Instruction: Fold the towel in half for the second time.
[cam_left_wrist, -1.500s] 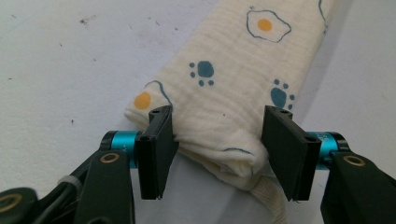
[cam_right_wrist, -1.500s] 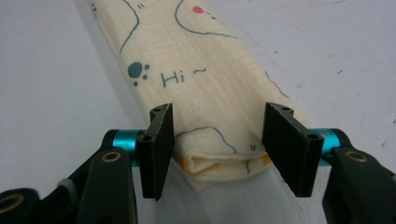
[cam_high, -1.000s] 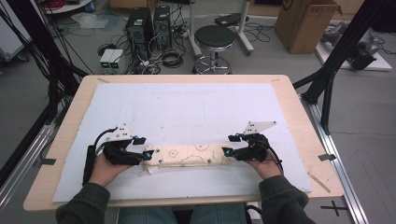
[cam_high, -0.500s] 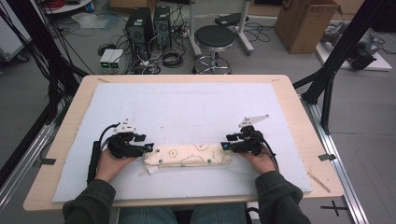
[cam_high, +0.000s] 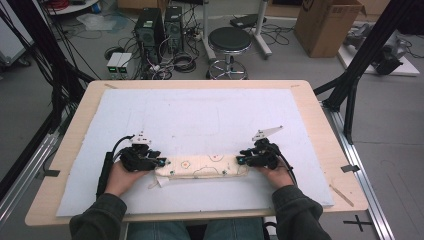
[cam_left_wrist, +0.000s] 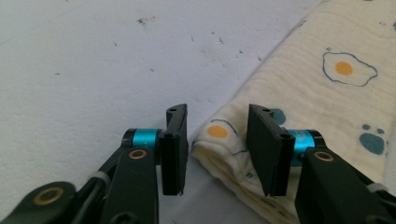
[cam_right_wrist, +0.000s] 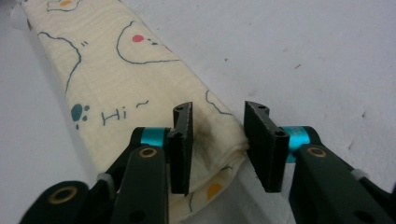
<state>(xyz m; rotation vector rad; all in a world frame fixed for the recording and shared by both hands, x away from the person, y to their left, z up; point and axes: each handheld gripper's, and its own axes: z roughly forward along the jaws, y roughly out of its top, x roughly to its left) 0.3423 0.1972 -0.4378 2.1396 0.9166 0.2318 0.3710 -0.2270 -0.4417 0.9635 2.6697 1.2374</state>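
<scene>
- Folded cloth (cam_high: 202, 166): lies on white mat (cam_high: 210, 120), near its front edge.
- Left gripper (cam_left_wrist: 217, 140): jaws closing, astride cloth's left end, not yet pinching.
- Right gripper (cam_right_wrist: 217, 142): likewise at right end.

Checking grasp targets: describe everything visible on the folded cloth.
The folded cloth is cream, crinkled muslin-like fabric printed with fried eggs, blue blobs, outline figures and "Hi". Folded into a long, layered strip, it lies flat on the white mat near the table's front edge. Each end corner sits between open jaws: left gripper, right gripper, which have just been closing.
</scene>
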